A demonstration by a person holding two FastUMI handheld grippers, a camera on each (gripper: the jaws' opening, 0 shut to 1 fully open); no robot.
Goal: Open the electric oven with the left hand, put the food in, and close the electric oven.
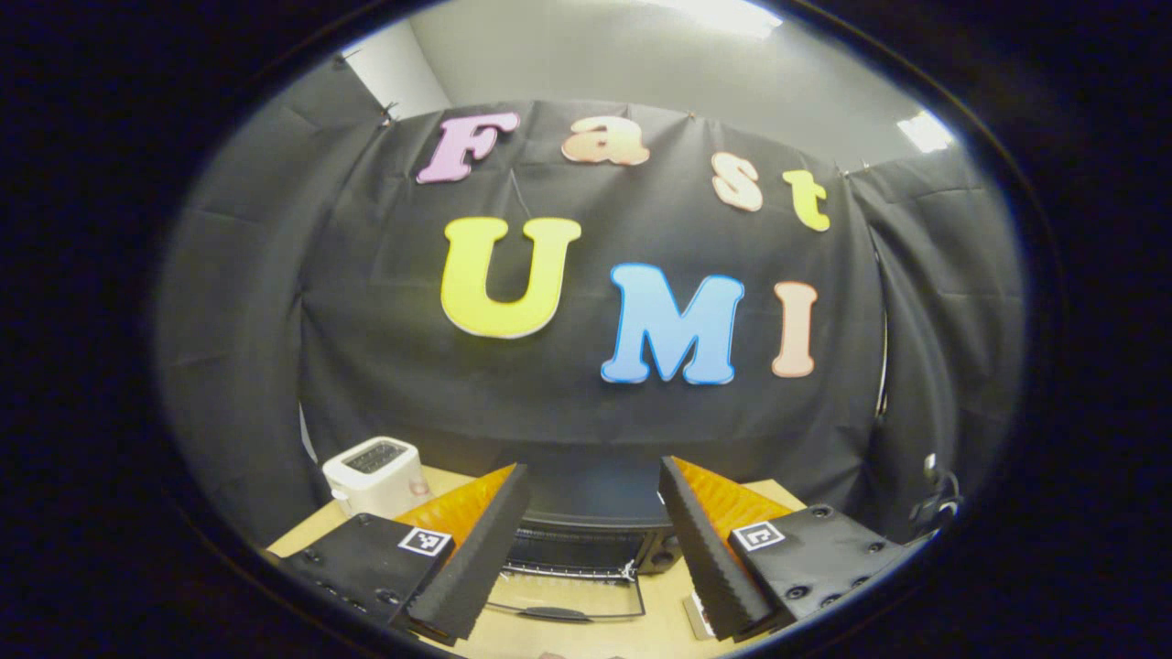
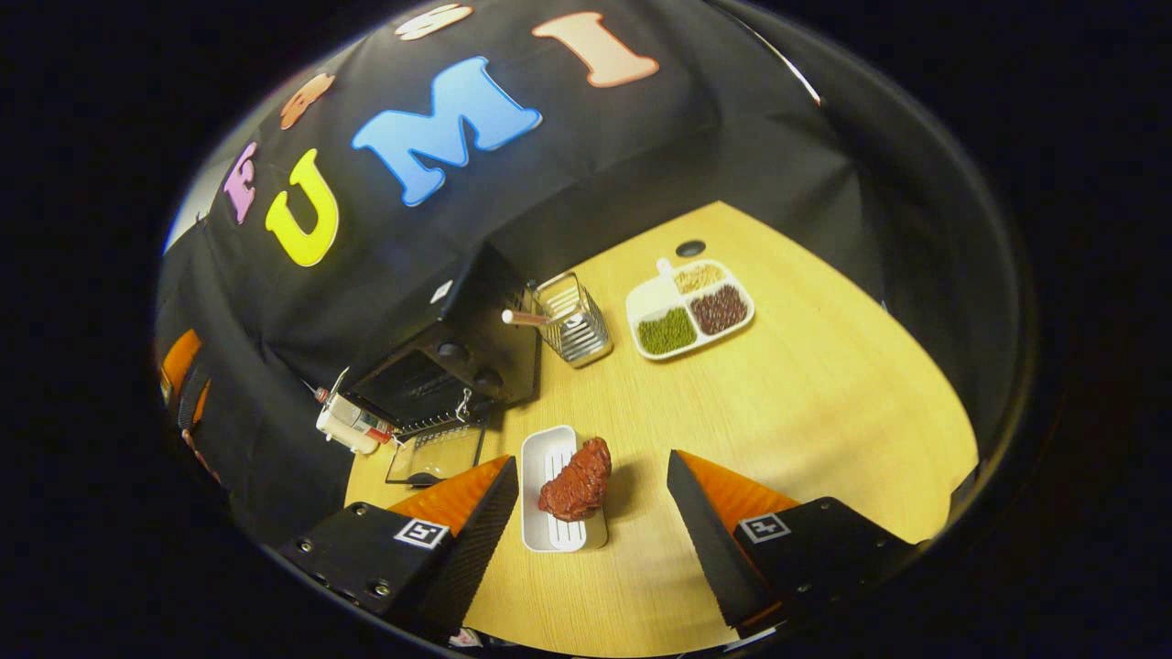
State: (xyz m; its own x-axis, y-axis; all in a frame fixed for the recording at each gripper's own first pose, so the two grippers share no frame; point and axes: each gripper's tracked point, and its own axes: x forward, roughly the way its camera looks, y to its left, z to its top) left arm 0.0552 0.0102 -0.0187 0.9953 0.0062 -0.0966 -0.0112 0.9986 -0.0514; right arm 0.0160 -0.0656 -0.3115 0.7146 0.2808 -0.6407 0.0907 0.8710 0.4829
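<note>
Your left tool point(image 1: 593, 540) sits spread wide with nothing between its fingers, raised above the table point(image 1: 586, 631) and looking toward the booth wall. Between those fingers you see the oven point(image 1: 586, 535), a dark box against the wall, with its door point(image 1: 568, 599) dropped flat onto the table and the wire rack showing inside. Left of the oven, near the wall, stands a white toaster point(image 1: 375, 474). Your right tool point(image 2: 593, 526) is likewise spread and pinching nothing, hovering over the table point(image 2: 824, 394) and looking down at it. Just ahead, between its fingers, lies a white tray point(image 2: 549, 531) carrying the food point(image 2: 577, 480), a reddish-brown lump resting on the tray's right side and hanging a little over its edge. Neither finger touches tray or food. Beyond the tray, up and to the left in the right gripper view, you see the oven point(image 2: 458, 352) again with its door point(image 2: 438, 455) lying open on the table, close to the tray's far end. Beside the oven's right side stands a wire holder point(image 2: 575, 320) with a stick leaning in it, and further right lies a divided dish point(image 2: 689, 307) holding green, dark red and pale grains.
</note>
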